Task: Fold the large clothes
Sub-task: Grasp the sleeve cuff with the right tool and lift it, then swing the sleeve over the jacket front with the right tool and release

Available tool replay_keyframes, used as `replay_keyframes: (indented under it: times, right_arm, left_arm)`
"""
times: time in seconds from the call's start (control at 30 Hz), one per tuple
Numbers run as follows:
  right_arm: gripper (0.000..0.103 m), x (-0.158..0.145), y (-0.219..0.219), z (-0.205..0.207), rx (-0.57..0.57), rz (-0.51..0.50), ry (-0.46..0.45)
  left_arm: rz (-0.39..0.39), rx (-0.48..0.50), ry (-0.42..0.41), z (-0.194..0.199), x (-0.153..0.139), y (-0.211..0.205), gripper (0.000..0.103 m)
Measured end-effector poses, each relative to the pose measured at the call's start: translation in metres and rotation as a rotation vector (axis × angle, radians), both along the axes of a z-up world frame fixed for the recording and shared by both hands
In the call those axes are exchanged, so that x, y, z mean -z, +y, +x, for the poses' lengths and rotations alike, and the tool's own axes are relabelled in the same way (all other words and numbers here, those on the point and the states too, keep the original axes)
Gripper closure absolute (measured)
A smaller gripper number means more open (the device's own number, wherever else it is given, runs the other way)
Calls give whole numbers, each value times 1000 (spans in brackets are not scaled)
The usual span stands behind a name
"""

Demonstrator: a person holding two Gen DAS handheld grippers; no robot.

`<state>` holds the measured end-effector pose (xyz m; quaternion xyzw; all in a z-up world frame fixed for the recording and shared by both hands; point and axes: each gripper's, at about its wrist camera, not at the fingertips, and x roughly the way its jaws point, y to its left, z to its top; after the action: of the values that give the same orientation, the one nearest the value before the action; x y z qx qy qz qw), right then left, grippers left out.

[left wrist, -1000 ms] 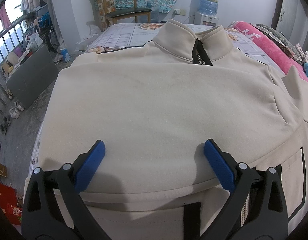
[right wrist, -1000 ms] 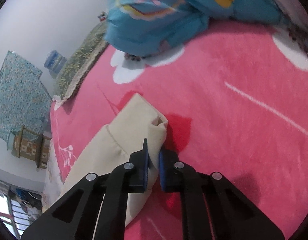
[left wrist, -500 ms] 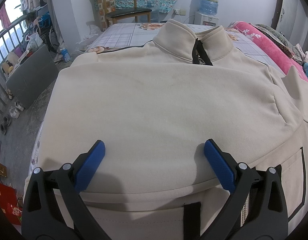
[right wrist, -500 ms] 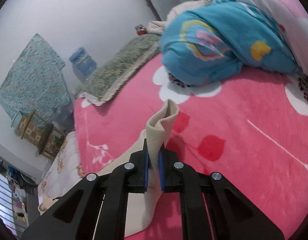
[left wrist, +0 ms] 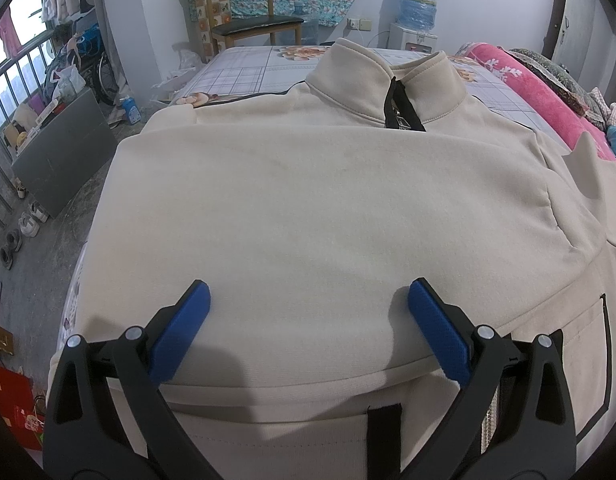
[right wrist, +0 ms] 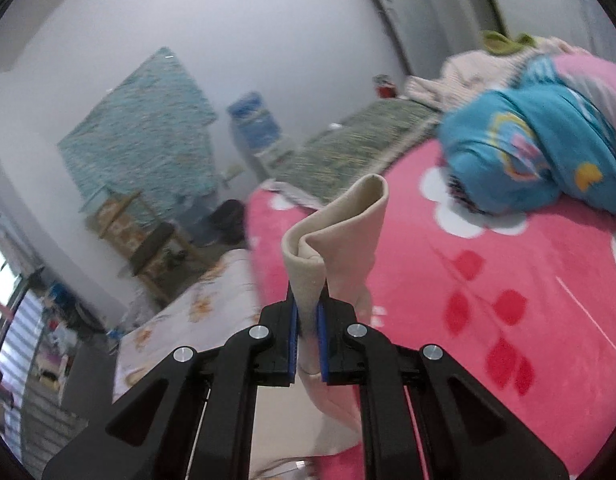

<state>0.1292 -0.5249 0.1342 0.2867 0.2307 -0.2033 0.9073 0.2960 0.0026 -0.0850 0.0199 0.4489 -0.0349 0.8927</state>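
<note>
A large cream sweatshirt (left wrist: 308, 208) lies spread on the bed, collar at the far end with a black zip tab (left wrist: 400, 108). My left gripper (left wrist: 308, 300) hovers just above its lower body, jaws wide open with nothing between the blue pads. In the right wrist view, my right gripper (right wrist: 308, 320) is shut on the cream sleeve cuff (right wrist: 340, 232), which stands up above the fingers, lifted off the pink blanket (right wrist: 488, 300). The raised sleeve (left wrist: 588, 168) also shows at the right edge of the left wrist view.
A blue bundle of bedding (right wrist: 540, 152) and a green patterned cloth (right wrist: 360, 148) lie on the pink blanket. Beyond the bed stand a wooden chair (left wrist: 251, 20) and a water dispenser (left wrist: 416, 8). Shoes (left wrist: 27, 220) and a grey board (left wrist: 63, 148) sit on the floor at left.
My right gripper has risen and rolled with the cuff in it, lifting the sleeve off the pink blanket. The left gripper has stayed where it was, open.
</note>
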Motion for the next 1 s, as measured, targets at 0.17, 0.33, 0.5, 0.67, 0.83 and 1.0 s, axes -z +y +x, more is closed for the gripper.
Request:
replay_keyframes:
  times: [0.17, 0.33, 0.5, 0.67, 0.83, 1.0]
  right_arm:
    - [95, -22, 48, 20, -95, -27, -40]
    - [95, -28, 91, 43, -169, -10, -72]
    - [95, -32, 131, 66, -241, 7, -92]
    - [95, -34, 185, 95, -345, -19, -88]
    - [95, -24, 250, 130, -454, -35, -74]
    - [95, -3, 311, 165, -554, -26, -52]
  left_arm:
    - [-8, 1, -1, -1, 0, 1, 7]
    - [-11, -2, 12, 2, -8, 10, 7]
    - [-92, -27, -35, -16, -42, 34, 7]
    - [-97, -14, -32, -29, -55, 57, 26]
    - [-128, 1, 4, -27, -41, 78, 55]
    - [-212, 4, 84, -21, -16, 103, 87]
